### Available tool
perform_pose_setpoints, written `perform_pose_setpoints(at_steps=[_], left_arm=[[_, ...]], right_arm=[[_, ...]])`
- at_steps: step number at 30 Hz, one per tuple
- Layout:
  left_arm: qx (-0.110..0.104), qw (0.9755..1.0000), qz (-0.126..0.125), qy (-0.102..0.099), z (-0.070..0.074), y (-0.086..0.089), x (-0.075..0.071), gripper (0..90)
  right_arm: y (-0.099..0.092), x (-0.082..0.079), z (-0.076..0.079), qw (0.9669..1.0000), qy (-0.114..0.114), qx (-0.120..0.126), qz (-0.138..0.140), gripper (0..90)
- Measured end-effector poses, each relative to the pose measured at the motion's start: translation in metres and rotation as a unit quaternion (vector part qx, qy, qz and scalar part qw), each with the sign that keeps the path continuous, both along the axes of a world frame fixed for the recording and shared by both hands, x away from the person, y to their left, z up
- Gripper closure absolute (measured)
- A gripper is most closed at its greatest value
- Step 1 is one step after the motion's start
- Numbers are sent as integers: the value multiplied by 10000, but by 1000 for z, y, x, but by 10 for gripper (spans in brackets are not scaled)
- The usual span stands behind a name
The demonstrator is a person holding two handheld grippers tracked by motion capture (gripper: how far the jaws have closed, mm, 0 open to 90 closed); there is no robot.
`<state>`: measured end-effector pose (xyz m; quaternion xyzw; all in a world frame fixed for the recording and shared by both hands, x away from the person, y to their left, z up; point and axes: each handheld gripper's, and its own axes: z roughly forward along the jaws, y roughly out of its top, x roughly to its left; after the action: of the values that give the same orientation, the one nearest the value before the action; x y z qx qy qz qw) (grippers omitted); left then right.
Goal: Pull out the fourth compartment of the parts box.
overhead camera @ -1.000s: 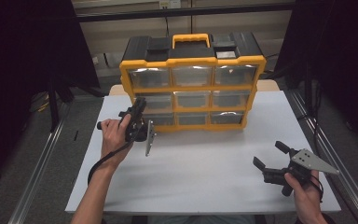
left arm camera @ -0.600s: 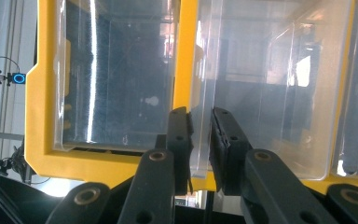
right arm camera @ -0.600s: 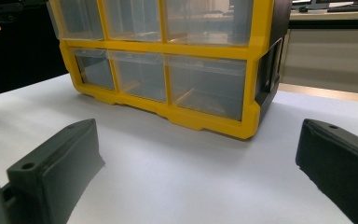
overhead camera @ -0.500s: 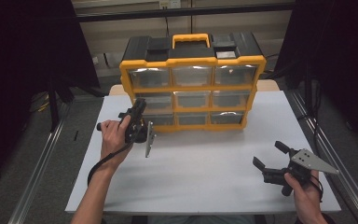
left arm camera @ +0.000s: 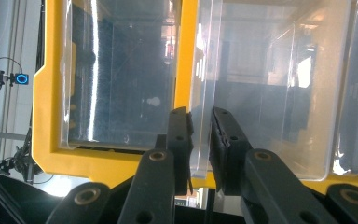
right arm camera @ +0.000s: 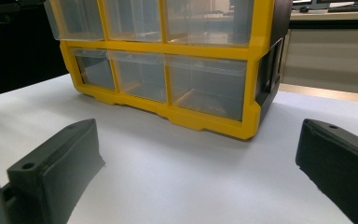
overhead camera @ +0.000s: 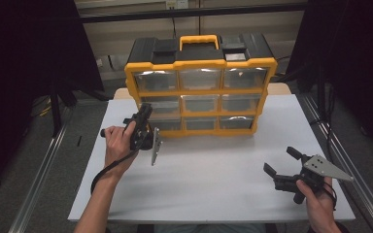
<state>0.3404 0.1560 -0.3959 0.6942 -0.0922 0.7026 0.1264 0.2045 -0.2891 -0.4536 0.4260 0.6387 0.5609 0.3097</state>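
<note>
High view: our left gripper (overhead camera: pixel 143 127) is at the organizer's (overhead camera: pixel 201 92) left side, the right gripper (overhead camera: pixel 291 172) off on the worktop (overhead camera: pixel 213 179). Left gripper view: fingers (left arm camera: pixel 179 140) pinched on a clear drawer's (left arm camera: pixel 261 84) front lip, drawer apparently not pulled out yet. Right gripper view: fingers (right arm camera: pixel 60 158) wide, nothing held.

Dim room w/ dark edges; glare streaks on clear drawers (left arm camera: pixel 121 79).

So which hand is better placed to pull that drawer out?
The left: its tool is shut on the clear drawer's front lip. The right tool hangs open, apart from the yellow drawer cabinet.
</note>
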Motion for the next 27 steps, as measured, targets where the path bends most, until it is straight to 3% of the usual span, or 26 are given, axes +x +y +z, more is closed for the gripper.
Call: perform_pose_setpoints(at_steps=[11, 14, 27], left_arm=[[14, 10000, -48, 2, 0, 0, -2, 791], [-123, 9998, -144, 26, -1, 1, -2, 791], [35, 9997, -215, -62, 0, 4, -8, 793]], right_arm=[[1, 0, 0, 10000, 2, -2, -4, 0], [1, 0, 0, 10000, -6, -9, -6, 0], [0, 0, 0, 10000, 20, -40, -26, 0]])
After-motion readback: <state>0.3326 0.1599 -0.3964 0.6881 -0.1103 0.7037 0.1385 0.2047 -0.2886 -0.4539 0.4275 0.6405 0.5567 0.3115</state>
